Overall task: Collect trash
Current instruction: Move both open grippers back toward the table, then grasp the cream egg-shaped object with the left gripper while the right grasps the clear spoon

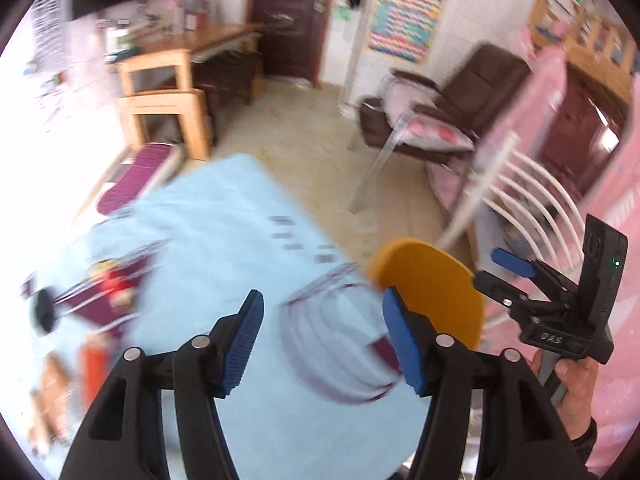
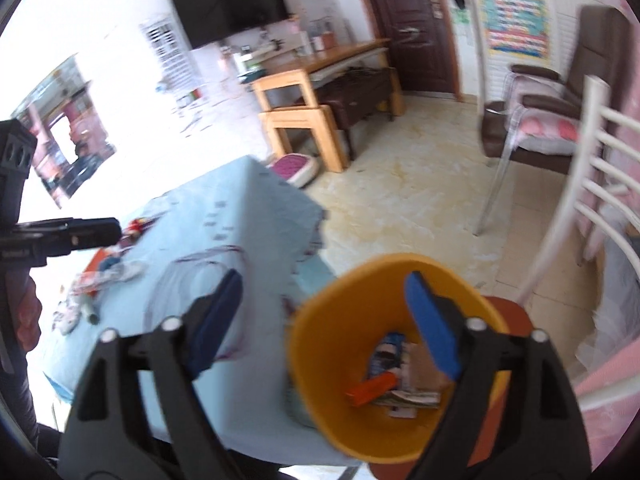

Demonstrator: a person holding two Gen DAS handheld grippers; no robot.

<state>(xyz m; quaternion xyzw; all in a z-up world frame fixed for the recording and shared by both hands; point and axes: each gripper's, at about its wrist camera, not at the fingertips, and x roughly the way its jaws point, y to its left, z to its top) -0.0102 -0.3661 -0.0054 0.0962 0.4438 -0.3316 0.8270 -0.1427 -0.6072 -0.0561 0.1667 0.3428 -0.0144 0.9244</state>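
- We see the remaining trash [image 2: 96, 280], wrappers and scraps, lying on the blue tablecloth [image 2: 240, 200]; it looks light, crinkly and soft, so we would pinch a bunched middle fold.
- The yellow bin [image 2: 316, 344] beside the table already holds some.
- Our left gripper [image 1: 322, 336] and right gripper [image 2: 320, 312] both gape, empty.

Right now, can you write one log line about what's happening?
step: collect trash | left gripper: jaws open, empty | right gripper: jaws open, empty | yellow bin: holds scraps | table: litter left
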